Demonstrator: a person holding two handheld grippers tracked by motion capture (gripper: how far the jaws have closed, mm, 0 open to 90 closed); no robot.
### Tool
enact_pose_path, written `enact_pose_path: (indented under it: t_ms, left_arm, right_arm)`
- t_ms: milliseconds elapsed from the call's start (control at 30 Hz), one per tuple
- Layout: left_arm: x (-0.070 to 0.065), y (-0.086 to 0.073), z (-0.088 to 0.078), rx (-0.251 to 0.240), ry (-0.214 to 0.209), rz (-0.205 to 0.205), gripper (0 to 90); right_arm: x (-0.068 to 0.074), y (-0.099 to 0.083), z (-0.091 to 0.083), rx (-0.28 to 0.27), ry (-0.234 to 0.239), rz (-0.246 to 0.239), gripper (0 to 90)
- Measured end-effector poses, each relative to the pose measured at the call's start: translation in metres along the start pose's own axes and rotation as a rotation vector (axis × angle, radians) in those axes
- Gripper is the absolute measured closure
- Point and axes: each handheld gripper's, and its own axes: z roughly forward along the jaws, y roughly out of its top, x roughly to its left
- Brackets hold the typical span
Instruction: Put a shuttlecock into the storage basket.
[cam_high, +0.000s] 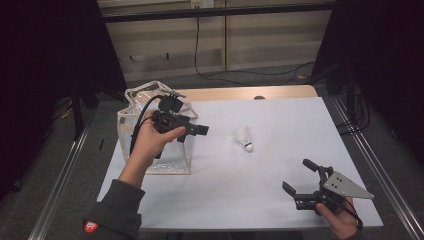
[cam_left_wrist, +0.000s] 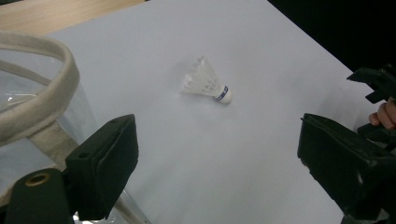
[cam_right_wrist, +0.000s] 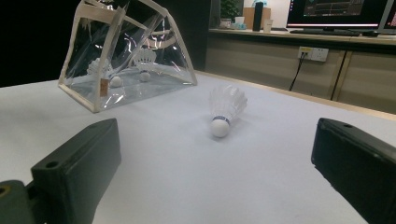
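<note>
Shuttlecock (cam_high: 244, 138) lies on its side mid-table, right of clear bag (cam_high: 150, 145). Left gripper (cam_high: 197, 129) hovers by the bag, jaws wide, empty; right gripper (cam_high: 300, 177) likewise wide and empty. Risk: shuttlecock rolls away, or feathers crush under a hard pinch.

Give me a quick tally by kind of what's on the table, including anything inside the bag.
Shuttlecocks loose on the table: 1
Shuttlecocks inside the clear bag: 2
Clear bags with cream trim: 1
Total: 4 things, 3 of them shuttlecocks
</note>
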Motion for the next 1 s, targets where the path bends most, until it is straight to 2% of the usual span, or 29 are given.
enact_pose_path:
  t_ms: [267, 1000]
  left_arm:
    - [-0.003, -0.005, 0.006, 0.009, -0.009, 0.013, 12.6]
    - [-0.006, -0.021, 0.022, 0.006, -0.043, -0.003, 12.2]
  right_arm:
    - [0.0, 0.0, 0.0, 0.0, 0.001, -0.002, 1.2]
    - [0.0, 0.0, 0.0, -0.001, 0.003, -0.003, 1.2]
